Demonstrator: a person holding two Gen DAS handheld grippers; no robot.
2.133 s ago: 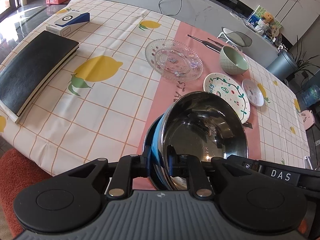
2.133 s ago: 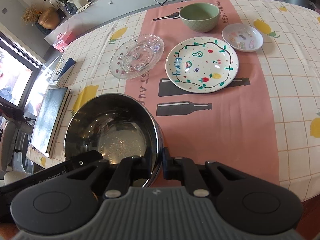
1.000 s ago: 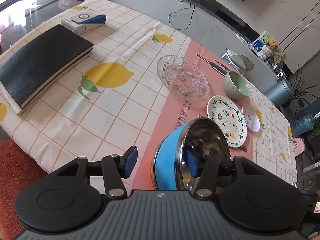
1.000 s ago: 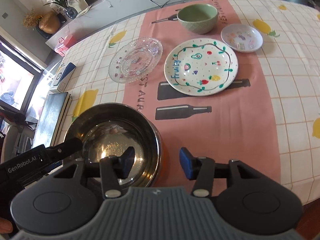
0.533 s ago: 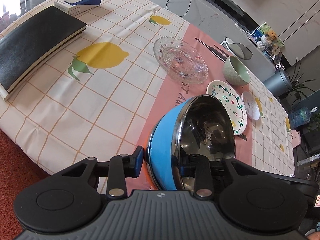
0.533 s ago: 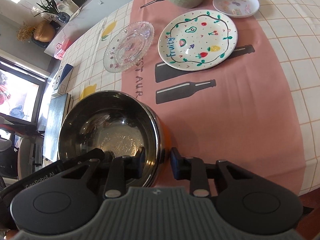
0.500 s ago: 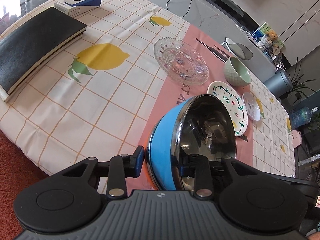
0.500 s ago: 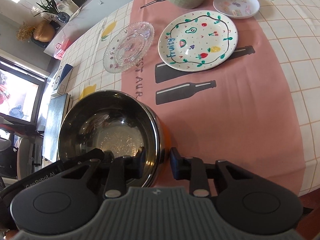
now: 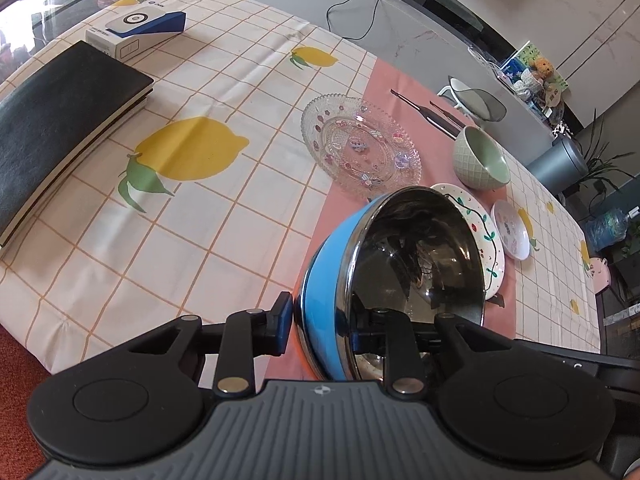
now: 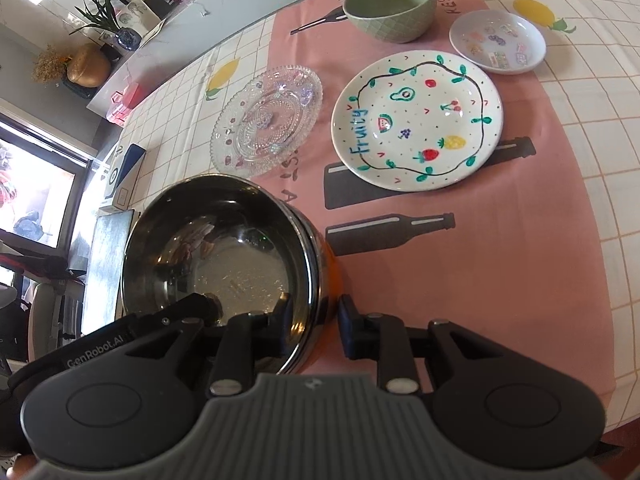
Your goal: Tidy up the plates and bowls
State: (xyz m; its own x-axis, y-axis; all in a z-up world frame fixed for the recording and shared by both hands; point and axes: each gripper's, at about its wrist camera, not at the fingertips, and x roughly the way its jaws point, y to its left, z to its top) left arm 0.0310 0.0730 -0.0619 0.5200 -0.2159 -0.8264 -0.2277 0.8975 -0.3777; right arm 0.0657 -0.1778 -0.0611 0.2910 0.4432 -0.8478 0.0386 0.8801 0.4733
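Note:
Stacked steel bowls, the upper one blue outside [image 9: 320, 280], with an orange one under it [image 10: 334, 272], sit at the near edge of the pink runner. My left gripper [image 9: 324, 320] straddles the blue bowl's rim, its jaws closed on it. My right gripper [image 10: 314, 322] straddles the rim [image 10: 316, 280] from the other side, with a small gap at the outer pad. Beyond lie a clear glass plate [image 9: 360, 146] [image 10: 268, 118], a white "Fruity" plate [image 10: 416, 120], a green bowl [image 10: 390, 6] [image 9: 480, 158] and a small white dish [image 10: 498, 42] [image 9: 512, 234].
A black book [image 9: 52, 120] and a blue-white box [image 9: 136, 32] lie on the lemon-print cloth at the left. The table's near edge runs just under the grippers. A stool [image 9: 476, 100] stands past the far edge.
A second ago both grippers stood open around the bowls. Both have closed in on the rim, and the bowls have tilted a little in the left wrist view.

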